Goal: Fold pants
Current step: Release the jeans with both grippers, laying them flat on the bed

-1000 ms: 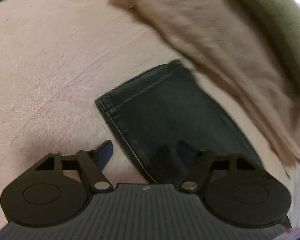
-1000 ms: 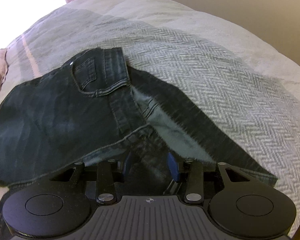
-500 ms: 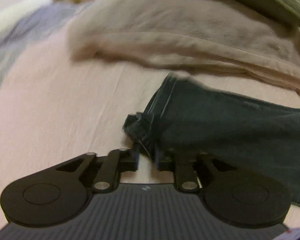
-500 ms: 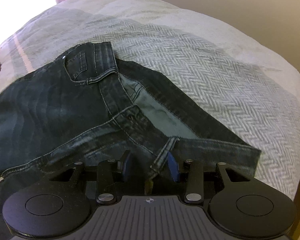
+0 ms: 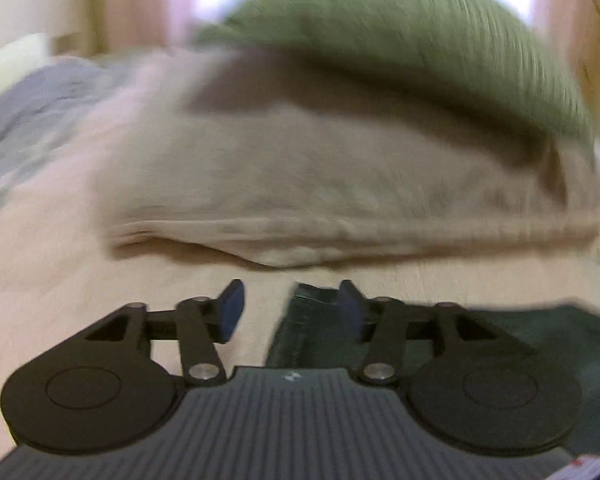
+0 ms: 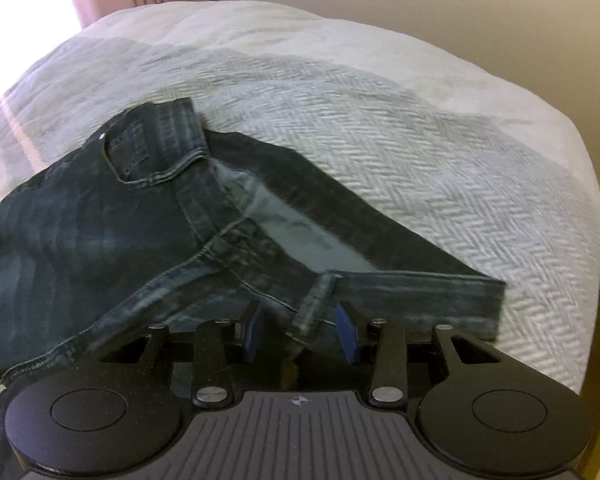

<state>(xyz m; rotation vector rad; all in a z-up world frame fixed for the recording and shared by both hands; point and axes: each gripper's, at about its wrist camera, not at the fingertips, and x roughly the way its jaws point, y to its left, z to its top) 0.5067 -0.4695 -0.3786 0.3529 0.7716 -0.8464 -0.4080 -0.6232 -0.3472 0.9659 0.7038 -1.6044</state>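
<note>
Dark denim pants [image 6: 100,232] lie spread on the bed, waist end toward my right gripper [image 6: 300,330]. The waistband with a belt loop [image 6: 312,308] runs between its blue pads, which stand apart from it on both sides. In the blurred left wrist view, a leg hem [image 5: 308,312] lies flat on the pink sheet [image 5: 60,280]. My left gripper [image 5: 290,304] hovers over it with its jaws opening. The hem sits near the right pad [image 5: 350,312], and the left pad is clear of it.
A beige pillow [image 5: 340,184] with a green cushion [image 5: 400,48] on top lies just beyond the left gripper. A grey herringbone blanket [image 6: 400,140] covers the bed under the waist end. The bed's edge [image 6: 592,248] drops off to the right, with a wall behind.
The left gripper pinched the leg hem half a second ago, then let it go, opened and rose toward the pillows. In the right wrist view the waistband has drawn closer between the fingers.
</note>
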